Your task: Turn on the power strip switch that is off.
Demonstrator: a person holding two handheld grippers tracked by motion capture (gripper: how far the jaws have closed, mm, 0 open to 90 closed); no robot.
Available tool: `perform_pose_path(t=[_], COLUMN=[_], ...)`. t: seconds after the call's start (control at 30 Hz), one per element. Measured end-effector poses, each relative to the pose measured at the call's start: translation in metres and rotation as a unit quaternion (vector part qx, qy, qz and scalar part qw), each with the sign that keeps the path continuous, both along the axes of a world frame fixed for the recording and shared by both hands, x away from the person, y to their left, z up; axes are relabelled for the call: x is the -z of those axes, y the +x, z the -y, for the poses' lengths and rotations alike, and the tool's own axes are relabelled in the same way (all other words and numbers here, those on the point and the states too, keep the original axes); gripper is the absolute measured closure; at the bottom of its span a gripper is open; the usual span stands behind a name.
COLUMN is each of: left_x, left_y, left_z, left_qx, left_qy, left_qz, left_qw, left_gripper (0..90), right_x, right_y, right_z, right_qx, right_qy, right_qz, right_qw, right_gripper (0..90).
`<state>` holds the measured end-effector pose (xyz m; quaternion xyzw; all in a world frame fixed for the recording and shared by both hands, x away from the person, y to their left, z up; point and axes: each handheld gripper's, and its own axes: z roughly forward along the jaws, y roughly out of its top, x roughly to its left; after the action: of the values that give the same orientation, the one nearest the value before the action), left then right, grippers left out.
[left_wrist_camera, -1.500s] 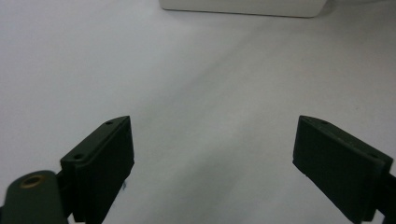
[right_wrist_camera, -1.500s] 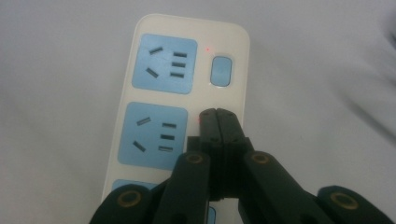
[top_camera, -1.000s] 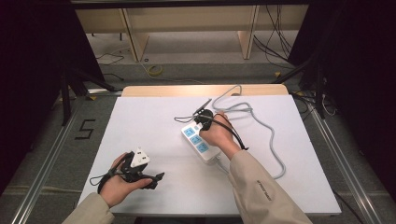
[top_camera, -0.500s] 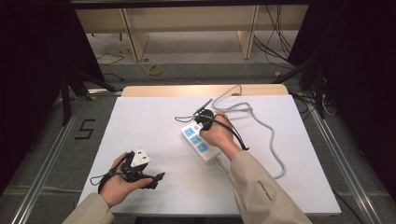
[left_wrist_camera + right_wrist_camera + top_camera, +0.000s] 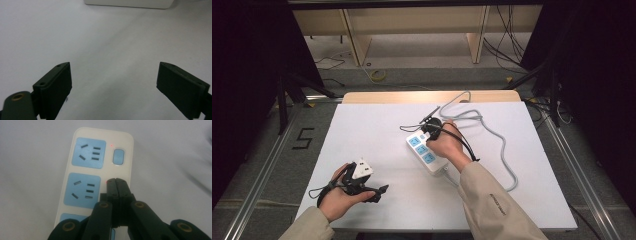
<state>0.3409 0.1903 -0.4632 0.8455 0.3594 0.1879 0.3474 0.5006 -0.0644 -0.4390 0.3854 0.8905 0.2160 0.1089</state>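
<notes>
We see the right gripper (image 5: pixel 117 182) with jaws pressed together, its tip over the power strip (image 5: pixel 100 170) beside the middle socket, seemingly touching a switch hidden beneath it.

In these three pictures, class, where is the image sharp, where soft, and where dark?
High view: table evenly lit, surroundings nearly black. Left gripper view: the near jaws and the power strip at the top edge are soft. Right gripper view: power strip fairly sharp, shut right gripper blurred up close, no glare.
</notes>
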Motion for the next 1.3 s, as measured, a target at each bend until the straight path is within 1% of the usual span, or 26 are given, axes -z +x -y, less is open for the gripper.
perform_pose_path(t=[0.07,0.1,0.17,0.3,0.53,0.67,0.73,0.8,1.03,1.3], left_x=[0.000,0.000,0.000,0.000,0.000,0.000,0.000,0.000,0.000,0.000], left_y=[0.000,0.000,0.000,0.000,0.000,0.000,0.000,0.000,0.000,0.000], left_z=[0.000,0.000,0.000,0.000,0.000,0.000,0.000,0.000,0.000,0.000], left_qx=[0.002,0.001,0.002,-0.002,0.003,0.003,0.003,0.003,0.002,0.002], left_qy=[0.003,0.001,0.004,-0.001,0.003,0.002,0.005,0.005,0.005,0.003], left_qz=[-0.001,0.000,-0.001,0.000,-0.004,-0.003,-0.004,-0.004,-0.004,-0.005], left_qw=[1.0000,1.0000,1.0000,1.0000,1.0000,1.0000,1.0000,1.0000,1.0000,1.0000], left_gripper=[12.5,12.5,12.5,12.5,12.5,12.5,12.6,12.6,12.5,12.5], right_x=[0.000,-0.001,-0.004,-0.008,-0.008,-0.010,-0.012,-0.013,-0.015,-0.022], right_y=[-0.001,-0.001,-0.001,-0.003,-0.006,-0.009,-0.011,-0.012,-0.017,-0.025], right_z=[0.001,0.002,0.004,0.007,0.013,0.017,0.020,0.023,0.032,0.041], right_qx=[-0.001,-0.003,-0.001,0.000,0.000,-0.003,-0.004,-0.004,0.004,0.006], right_qy=[0.008,0.009,0.016,0.027,0.035,0.047,0.051,0.057,0.064,0.079], right_qz=[0.007,0.008,0.011,0.010,0.007,0.020,0.025,0.025,0.024,0.034], right_qw=[0.9999,0.9999,0.9998,0.9996,0.9994,0.9987,0.9984,0.9981,0.9976,0.9963], right_gripper=[90.0,90.0,88.7,86.3,82.0,79.1,78.3,77.6,73.9,70.4])
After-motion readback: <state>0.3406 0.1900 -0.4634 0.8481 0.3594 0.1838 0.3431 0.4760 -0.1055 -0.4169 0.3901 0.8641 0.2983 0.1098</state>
